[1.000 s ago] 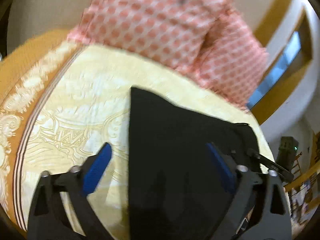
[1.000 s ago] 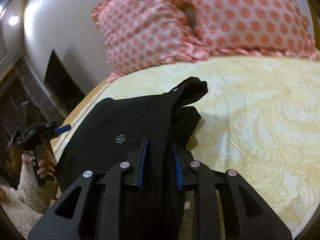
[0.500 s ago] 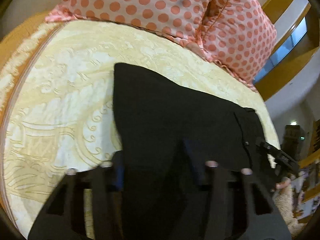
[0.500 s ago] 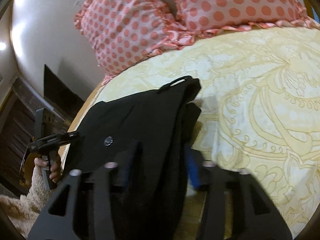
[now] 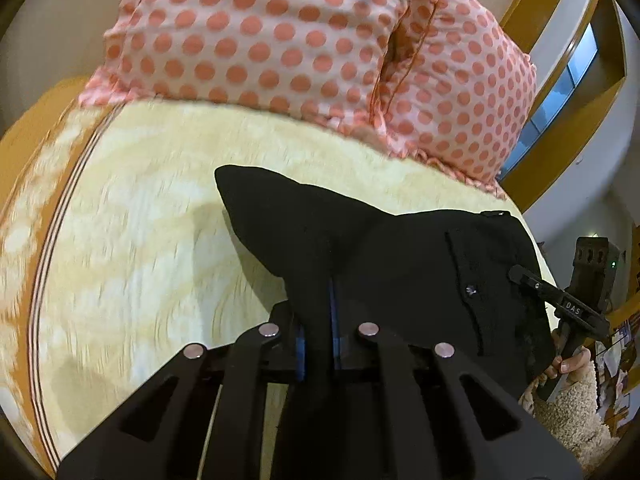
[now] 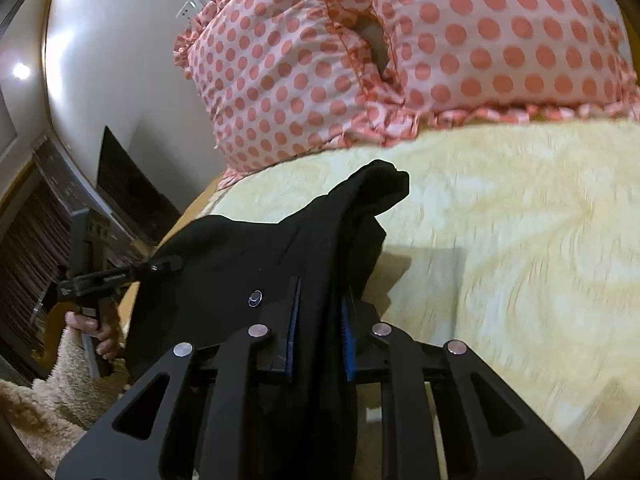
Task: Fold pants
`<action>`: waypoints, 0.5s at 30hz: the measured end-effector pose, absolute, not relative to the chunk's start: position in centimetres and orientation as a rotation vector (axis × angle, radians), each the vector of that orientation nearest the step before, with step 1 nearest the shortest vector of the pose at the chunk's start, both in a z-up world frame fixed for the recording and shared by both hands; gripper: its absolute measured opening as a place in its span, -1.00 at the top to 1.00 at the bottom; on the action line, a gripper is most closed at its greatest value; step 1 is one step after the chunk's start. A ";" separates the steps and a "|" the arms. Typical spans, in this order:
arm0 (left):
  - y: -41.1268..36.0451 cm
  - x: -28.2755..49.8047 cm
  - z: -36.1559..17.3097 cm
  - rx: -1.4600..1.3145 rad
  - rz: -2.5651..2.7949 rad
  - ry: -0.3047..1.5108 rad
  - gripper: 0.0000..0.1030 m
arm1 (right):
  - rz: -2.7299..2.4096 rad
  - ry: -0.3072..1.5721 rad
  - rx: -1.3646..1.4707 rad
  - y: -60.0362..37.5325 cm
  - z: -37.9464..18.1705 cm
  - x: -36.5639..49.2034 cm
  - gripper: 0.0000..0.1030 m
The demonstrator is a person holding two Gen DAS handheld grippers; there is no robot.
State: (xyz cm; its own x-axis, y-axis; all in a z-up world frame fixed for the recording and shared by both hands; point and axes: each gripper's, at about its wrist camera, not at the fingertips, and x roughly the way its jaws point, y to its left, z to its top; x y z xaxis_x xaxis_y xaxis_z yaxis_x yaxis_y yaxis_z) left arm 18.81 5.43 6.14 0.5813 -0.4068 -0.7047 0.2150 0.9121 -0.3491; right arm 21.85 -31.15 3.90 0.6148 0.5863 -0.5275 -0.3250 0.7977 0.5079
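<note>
1. Left wrist view: left tongs point(image 5: 316, 320) are clamped on a bunched ridge of the black pants point(image 5: 400, 264), with the blue pads nearly together and cloth pinched between them. The pants run from the pads out over the yellow bedspread point(image 5: 140, 240), their far corner pointing at the polka-dot pillows point(image 5: 280, 40). Risk: the bite looks thin, so the fabric could slip out under pull.
2. In the same view, right tongs point(image 5: 524, 276) sit at the waistband edge near the button. Risk: uneven pull would skew the fold.
3. Right wrist view: right tongs point(image 6: 320, 320) are closing, with a thick fold of pants point(image 6: 224, 256) between the pads and the rest draped left and ahead on the bed. Risk: layers may shift before the grip firms. Left tongs point(image 6: 164, 266) touch the pants' left edge.
</note>
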 end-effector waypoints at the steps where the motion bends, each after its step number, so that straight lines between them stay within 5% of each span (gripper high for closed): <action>1: 4.9 19.9 6.8 -0.213 -0.363 0.859 0.85 | 0.533 0.729 0.385 -31.3 4.4 22.5 0.68; 8: 3.5 28.3 8.4 -0.188 -0.310 0.792 0.84 | 0.438 0.655 0.393 -32.3 6.3 29.0 0.70; 15: 3.7 33.9 1.8 -0.232 -0.220 0.989 0.61 | 0.306 0.828 0.419 -32.3 1.0 32.6 0.67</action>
